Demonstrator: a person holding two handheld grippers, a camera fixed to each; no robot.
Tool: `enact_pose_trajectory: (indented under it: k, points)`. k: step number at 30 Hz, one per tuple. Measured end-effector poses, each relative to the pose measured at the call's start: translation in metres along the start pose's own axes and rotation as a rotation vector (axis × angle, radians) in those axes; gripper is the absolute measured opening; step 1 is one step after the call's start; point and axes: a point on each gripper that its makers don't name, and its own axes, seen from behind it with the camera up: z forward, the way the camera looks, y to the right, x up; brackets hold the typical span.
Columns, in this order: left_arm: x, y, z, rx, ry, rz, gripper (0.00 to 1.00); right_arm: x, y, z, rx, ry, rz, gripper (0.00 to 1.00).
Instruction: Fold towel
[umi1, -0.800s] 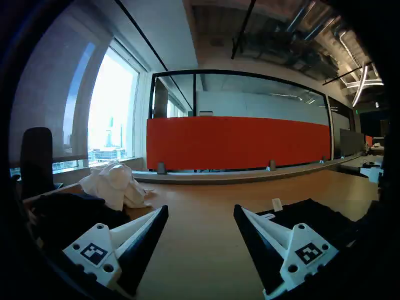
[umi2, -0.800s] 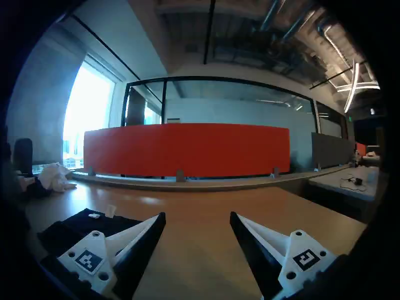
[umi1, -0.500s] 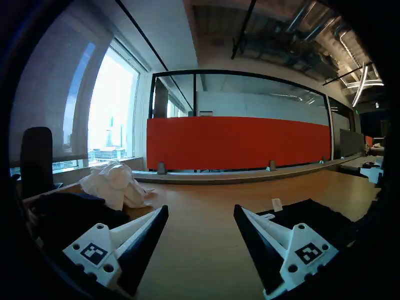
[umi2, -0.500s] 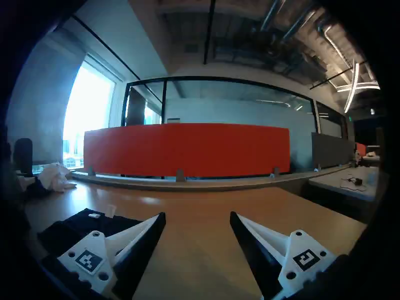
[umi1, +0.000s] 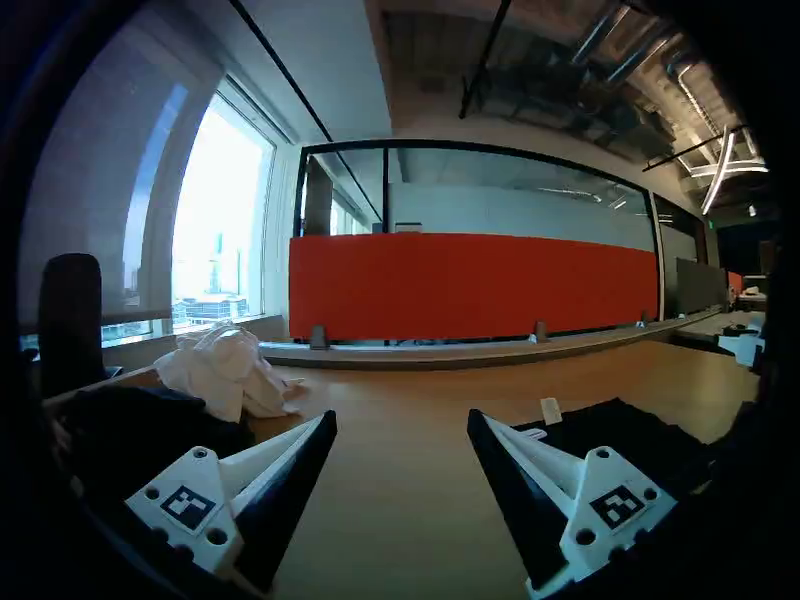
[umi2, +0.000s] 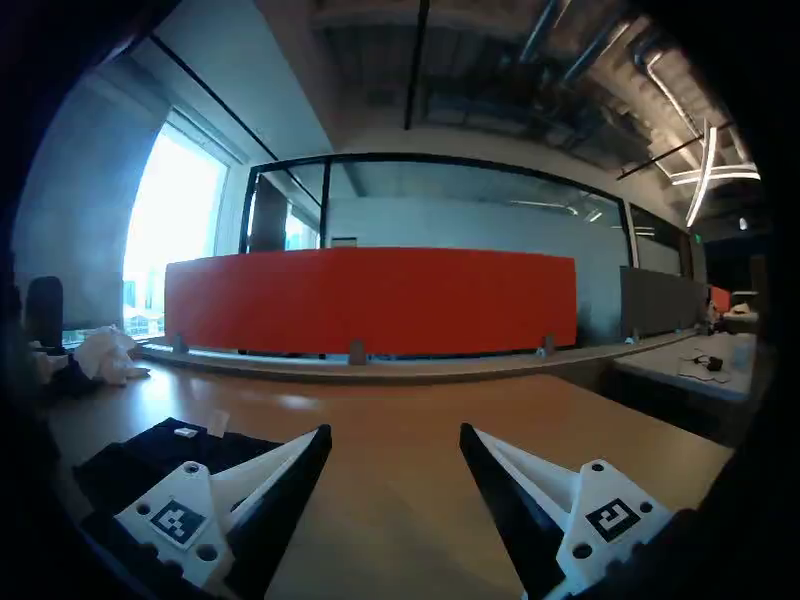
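We are holding the left tool (umi1: 401, 414) wide open and empty over the wooden bench (umi1: 400, 520); the right tool (umi2: 395, 428) is gaping empty likewise. The black towel (umi1: 640, 440) is lying at the left gripper view's lower right, and a crumpled white cloth (umi1: 228, 368) at middle left.

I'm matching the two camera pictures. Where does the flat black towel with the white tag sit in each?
Left gripper view: black towel lower right, on the wooden table.
Right gripper view: black towel lower left.
Shared landmark: the red partition behind the table.
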Motion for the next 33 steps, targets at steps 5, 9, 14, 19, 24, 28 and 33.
enact_pose_trajectory:
  k: [5, 9, 14, 19, 24, 28, 33]
  points:
    - [0.008, -0.007, 0.002, 0.03, 0.003, -0.03, 0.97, 0.013, 0.005, -0.001, -0.024, 0.006, 0.018, 0.99]
    - [0.031, -0.018, 0.002, 0.061, 0.012, -0.037, 0.97, 0.034, 0.006, -0.003, -0.033, 0.009, 0.018, 0.99]
    - [0.067, -0.021, 0.0, 0.061, 0.004, -0.019, 0.97, 0.074, 0.002, -0.007, -0.034, 0.014, 0.007, 1.0]
    - [0.109, -0.018, -0.005, 0.04, -0.005, -0.029, 0.97, 0.119, -0.001, -0.012, -0.038, 0.017, 0.0, 0.99]
    - [0.148, -0.018, -0.013, 0.031, -0.016, -0.019, 0.97, 0.158, -0.003, -0.018, -0.044, 0.009, -0.002, 0.99]
    - [0.176, -0.017, -0.017, 0.022, -0.022, -0.014, 0.97, 0.183, -0.006, -0.021, -0.045, 0.009, -0.002, 1.0]
    - [0.198, -0.019, -0.021, 0.019, -0.032, -0.003, 0.97, 0.205, -0.01, -0.023, -0.038, 0.007, -0.003, 0.99]
